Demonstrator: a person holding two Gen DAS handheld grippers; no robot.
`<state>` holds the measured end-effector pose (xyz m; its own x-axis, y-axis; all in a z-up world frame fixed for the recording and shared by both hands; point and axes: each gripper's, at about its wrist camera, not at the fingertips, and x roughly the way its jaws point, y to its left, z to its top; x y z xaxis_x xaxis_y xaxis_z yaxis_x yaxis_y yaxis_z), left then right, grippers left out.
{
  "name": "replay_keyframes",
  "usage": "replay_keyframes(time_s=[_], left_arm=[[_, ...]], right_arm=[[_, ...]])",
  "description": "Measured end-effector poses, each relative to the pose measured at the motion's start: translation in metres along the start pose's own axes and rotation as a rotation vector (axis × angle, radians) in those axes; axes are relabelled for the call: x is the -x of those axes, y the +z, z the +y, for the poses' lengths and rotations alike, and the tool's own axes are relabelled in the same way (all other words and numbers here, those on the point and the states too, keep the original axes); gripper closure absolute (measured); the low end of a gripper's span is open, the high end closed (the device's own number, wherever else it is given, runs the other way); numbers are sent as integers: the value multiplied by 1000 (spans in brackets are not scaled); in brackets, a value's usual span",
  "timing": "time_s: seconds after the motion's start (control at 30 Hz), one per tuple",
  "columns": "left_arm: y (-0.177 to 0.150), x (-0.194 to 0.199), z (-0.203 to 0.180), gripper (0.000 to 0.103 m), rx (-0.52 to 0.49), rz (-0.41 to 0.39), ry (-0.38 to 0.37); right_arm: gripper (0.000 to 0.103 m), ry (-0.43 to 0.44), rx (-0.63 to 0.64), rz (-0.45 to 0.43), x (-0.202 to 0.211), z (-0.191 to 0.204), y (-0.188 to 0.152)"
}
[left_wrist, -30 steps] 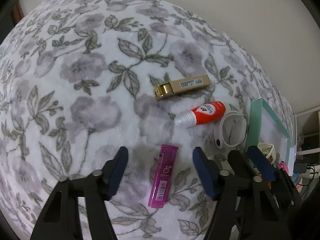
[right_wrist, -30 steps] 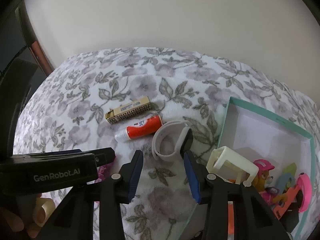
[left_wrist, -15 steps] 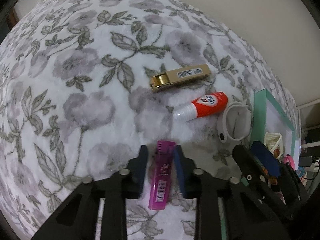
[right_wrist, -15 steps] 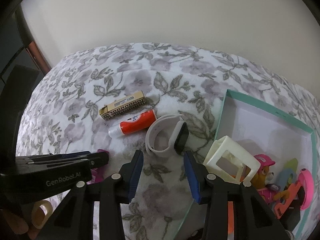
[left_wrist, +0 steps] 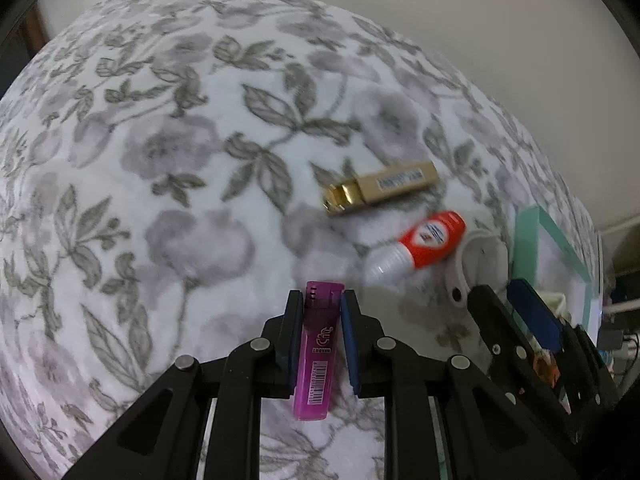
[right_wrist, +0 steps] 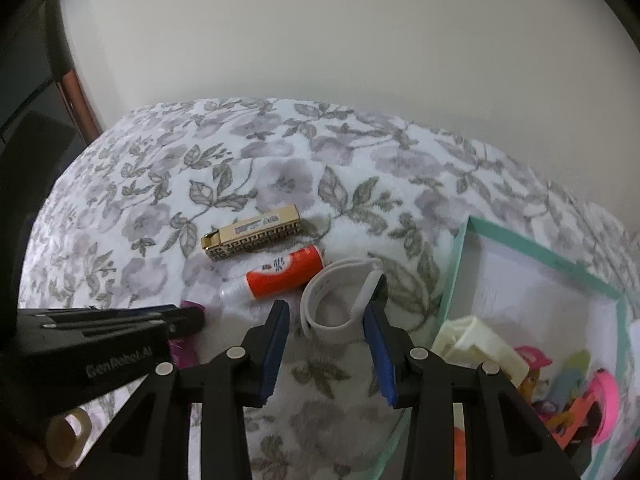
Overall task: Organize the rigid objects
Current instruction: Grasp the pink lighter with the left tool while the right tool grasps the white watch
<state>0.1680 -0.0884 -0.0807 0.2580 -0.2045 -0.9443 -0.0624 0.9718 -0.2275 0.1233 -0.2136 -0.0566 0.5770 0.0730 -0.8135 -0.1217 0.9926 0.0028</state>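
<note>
My left gripper is shut on a purple lighter, its pads against both long sides, low over the floral blanket. Beyond it lie a gold lighter and a red-and-white bottle. My right gripper has its jaws closing around the near part of a white wristband; the pads do not press on it. The gold lighter and the bottle lie just past the band. The left gripper shows at the left of that view.
A teal-rimmed box sits at the right and holds a cream frame piece and several pink and orange toys. A pale wall rises behind the blanket. A tan ring shows at the lower left.
The left gripper's jaws came together from wide apart and took hold of the purple lighter. The right gripper came closer to the white wristband, which now sits between its fingertips.
</note>
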Motion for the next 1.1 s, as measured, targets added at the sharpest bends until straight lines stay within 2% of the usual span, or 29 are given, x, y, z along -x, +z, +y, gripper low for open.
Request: replay_keyframes(time_s=[0.27, 0.47, 0.57, 0.67, 0.73, 0.87, 0.93, 1.0, 1.1], left_arm=[[9, -2, 17, 83, 55, -10, -7], [9, -1, 22, 83, 51, -8, -8], [9, -3, 19, 83, 47, -8, -6], [6, 0, 21, 83, 44, -10, -2], [6, -1, 20, 83, 45, -9, -2], [9, -5, 17, 83, 32, -11, 13], [11, -8, 14, 83, 23, -13, 20], [11, -8, 13, 83, 21, -14, 21], [12, -9, 14, 83, 24, -16, 14]], right_arm=[[61, 10, 40, -23, 4, 7, 4], [63, -14, 58, 40, -21, 13, -3], [63, -44, 90, 33, -21, 19, -3], [63, -26, 80, 44, -27, 20, -3], [67, -39, 80, 83, -37, 22, -5], [68, -37, 60, 82, -39, 17, -5], [73, -20, 47, 80, -39, 15, -5], [89, -8, 25, 79, -38, 11, -5], [92, 34, -13, 81, -36, 5, -6]])
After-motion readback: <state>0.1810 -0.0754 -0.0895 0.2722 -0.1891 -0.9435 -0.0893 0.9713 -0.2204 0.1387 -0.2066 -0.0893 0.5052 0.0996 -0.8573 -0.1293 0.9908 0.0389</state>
